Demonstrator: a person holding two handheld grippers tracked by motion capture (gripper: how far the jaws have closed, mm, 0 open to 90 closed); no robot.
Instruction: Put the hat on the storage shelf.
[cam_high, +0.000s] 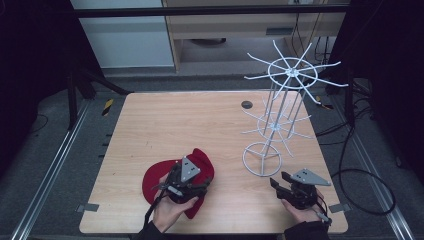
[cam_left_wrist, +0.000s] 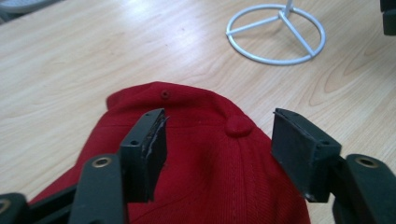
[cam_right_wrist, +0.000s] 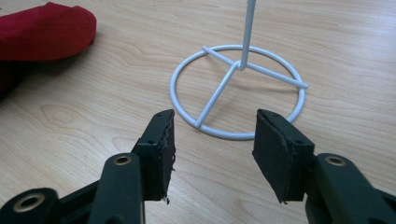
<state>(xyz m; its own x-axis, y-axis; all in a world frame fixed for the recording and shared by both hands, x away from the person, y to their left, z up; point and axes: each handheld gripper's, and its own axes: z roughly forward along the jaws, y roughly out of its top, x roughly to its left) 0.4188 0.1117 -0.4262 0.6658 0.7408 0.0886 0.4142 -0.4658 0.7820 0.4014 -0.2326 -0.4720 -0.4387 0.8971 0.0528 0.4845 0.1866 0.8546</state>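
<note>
One red fabric baseball cap (cam_high: 200, 162) lies on the near left part of the light wooden table (cam_high: 190, 120), its crown facing up and its top button visible in the left gripper view. The cap's brim (cam_high: 152, 177) points toward the table's left edge. The left gripper (cam_left_wrist: 219, 140), held in the person's left hand (cam_high: 167, 210), hovers directly over the cap's crown with its jaws spread wide, one on each side of the button; whether either jaw touches the fabric cannot be told. The grey three-cornered plate (cam_high: 189, 169) on top of this gripper covers part of the cap in the high view.

To the right of the cap, apart from it, stands a white wire display rack (cam_high: 280, 115) with a ring base (cam_right_wrist: 236, 91), a thin upright pole and two tiers of radiating arms. The right gripper (cam_right_wrist: 212, 144), held in the person's right hand (cam_high: 302, 210), sits near the table's near right corner, just short of the ring base, jaws spread and holding nothing.
</note>
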